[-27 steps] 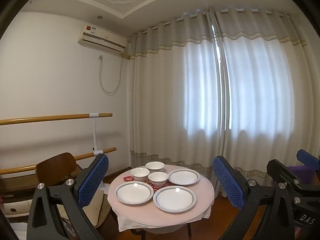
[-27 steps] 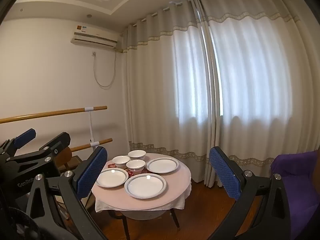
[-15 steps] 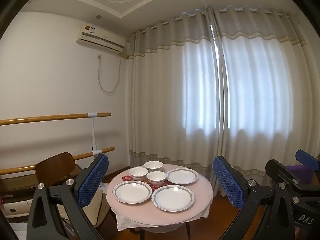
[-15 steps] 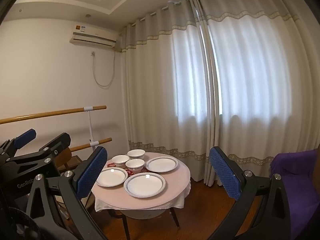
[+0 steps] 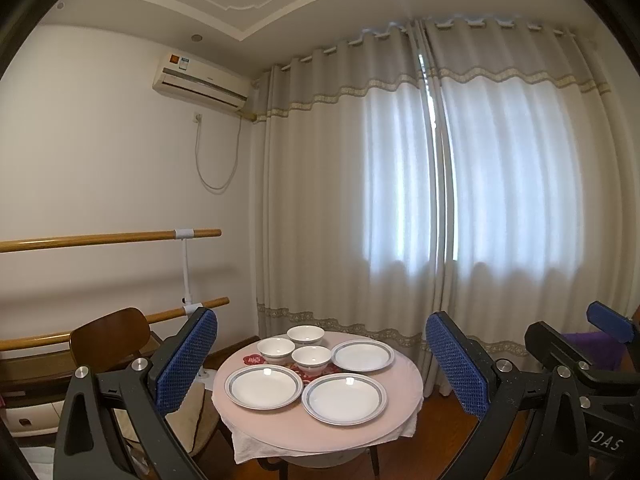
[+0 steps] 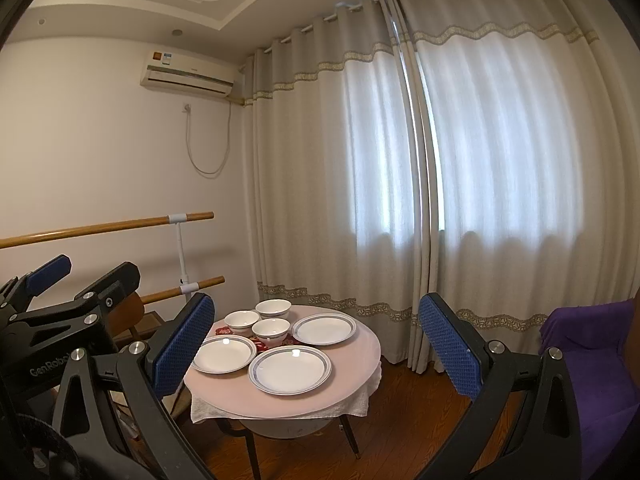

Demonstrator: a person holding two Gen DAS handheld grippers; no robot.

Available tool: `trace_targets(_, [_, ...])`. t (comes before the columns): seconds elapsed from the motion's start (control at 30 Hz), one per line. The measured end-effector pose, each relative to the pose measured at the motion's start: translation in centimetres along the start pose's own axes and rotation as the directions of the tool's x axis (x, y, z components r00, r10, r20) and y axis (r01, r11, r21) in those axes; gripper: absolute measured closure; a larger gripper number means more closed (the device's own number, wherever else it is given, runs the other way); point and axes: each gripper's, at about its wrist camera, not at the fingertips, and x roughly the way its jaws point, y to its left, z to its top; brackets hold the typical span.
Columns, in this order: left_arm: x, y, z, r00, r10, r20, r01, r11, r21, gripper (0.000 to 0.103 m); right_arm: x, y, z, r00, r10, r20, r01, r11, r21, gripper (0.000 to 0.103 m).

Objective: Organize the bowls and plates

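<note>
Curtains (image 5: 400,200) cover the whole window wall, daylight glowing thru them; white wall to the left w/ an air conditioner (image 5: 200,82) up high & two wooden rails (image 5: 108,236) below it. Wood floor (image 6: 404,412). Purple sofa (image 6: 592,360) at right edge of the right wrist view. Round table (image 5: 400,376) w/ a pale pink cloth stands in front of the curtains, a brown chair (image 5: 104,334) just beside it on the left. On the table: 3 white plates w/ grey-blue rims, near plate (image 5: 344,398) toward the front, left plate (image 5: 263,386) beside it, far plate (image 5: 362,355) at back right, none touching. Behind them 3 white bowls (image 5: 306,346) bunched close together at the back left, sitting on/near a small red mat (image 5: 253,360). Left gripper (image 5: 320,364) spread wide, blue pads framing the table, nothing between the jaws, well apart from the dishes. Right gripper (image 6: 316,352) likewise spread wide & empty, held level, table seen between its pads; left gripper's body shows at left edge of that view. Neither touches any plate or bowl.
</note>
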Motion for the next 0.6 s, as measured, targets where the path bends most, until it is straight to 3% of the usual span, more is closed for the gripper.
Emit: trace_targets(0.6, [-0.71, 0.10, 0.10, 1.000, -0.003, 0.014, 0.003, 1.000, -0.004, 0.001, -0.66, 0.29, 0.16, 1.000, 0.007, 0.007, -0.007, 1.000, -0.010, 0.000])
